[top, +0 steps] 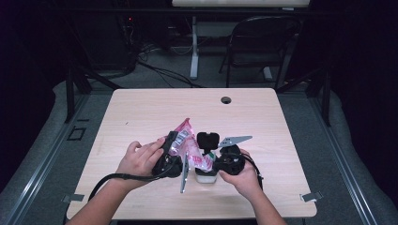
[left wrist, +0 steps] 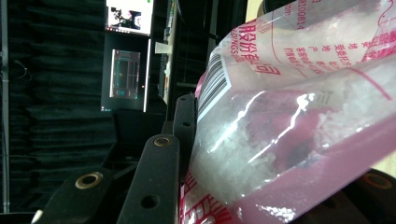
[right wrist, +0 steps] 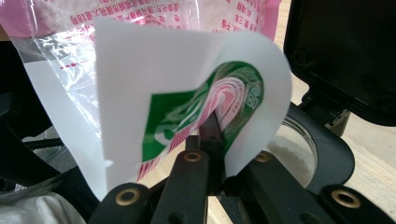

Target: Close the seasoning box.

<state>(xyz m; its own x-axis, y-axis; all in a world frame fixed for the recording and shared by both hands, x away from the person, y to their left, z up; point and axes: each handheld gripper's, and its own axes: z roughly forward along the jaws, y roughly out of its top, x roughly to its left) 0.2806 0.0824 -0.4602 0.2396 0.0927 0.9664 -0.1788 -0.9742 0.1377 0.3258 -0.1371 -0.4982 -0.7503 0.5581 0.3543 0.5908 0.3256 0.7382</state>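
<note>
A pink and clear plastic bag (top: 190,144) of white crystals (left wrist: 289,116) is held up over the middle of the table (top: 141,112). My left gripper (top: 172,143) is shut on its barcode side, one black jaw flat against the film (left wrist: 261,158). From the right, my right gripper (top: 212,158) is shut on a curled white, green and pink flap (right wrist: 187,84) at the bag's lower end (right wrist: 212,135). Just below stands a small clear jar (top: 205,176) with white contents, a black rim (right wrist: 327,149) and its black lid (top: 207,139) flipped up (right wrist: 345,51).
A round cable hole (top: 226,100) sits near the table's far edge. Behind the table stand a black folding chair (top: 263,42) and a white desk leg (top: 194,47). Bare wood lies to the left, right and far side of the hands.
</note>
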